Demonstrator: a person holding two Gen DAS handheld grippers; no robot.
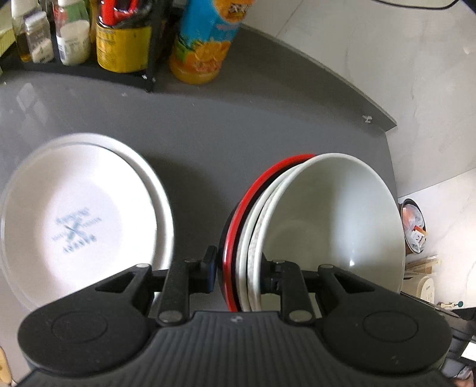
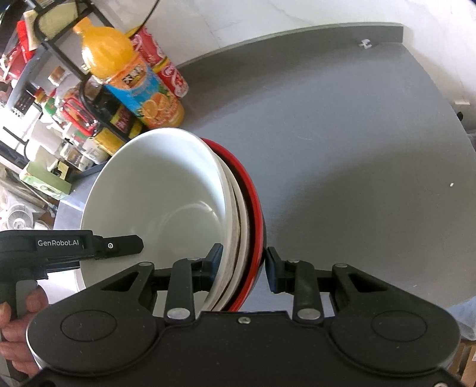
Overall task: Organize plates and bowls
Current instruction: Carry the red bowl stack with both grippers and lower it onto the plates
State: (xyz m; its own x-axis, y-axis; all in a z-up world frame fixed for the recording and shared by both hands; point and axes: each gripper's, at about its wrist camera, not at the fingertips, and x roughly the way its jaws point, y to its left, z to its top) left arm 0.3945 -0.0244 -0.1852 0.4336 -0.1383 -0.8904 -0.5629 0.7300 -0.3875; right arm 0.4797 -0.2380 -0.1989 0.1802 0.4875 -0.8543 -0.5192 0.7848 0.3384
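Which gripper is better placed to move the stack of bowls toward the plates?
Left, probably. The left gripper appears clamped on the rims of the stack of bowls, and the white plates lie on its side. The right gripper only straddles the rim, with a gap at its outer pad.

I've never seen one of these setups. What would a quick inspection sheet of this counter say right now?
Surface: grey countertop, mostly bare on one side.
Job's things: nested bowl stack, white inside, red-rimmed outermost; white plates beside it.
Clutter: orange juice bottle, red cans, black rack of jars.
Grippers: left hand-held gripper clamps the stack's rim; right hand-held gripper straddles the rim, outer finger apart.
Cables: dark cable along the wall.
Surroundings: pale marble wall.
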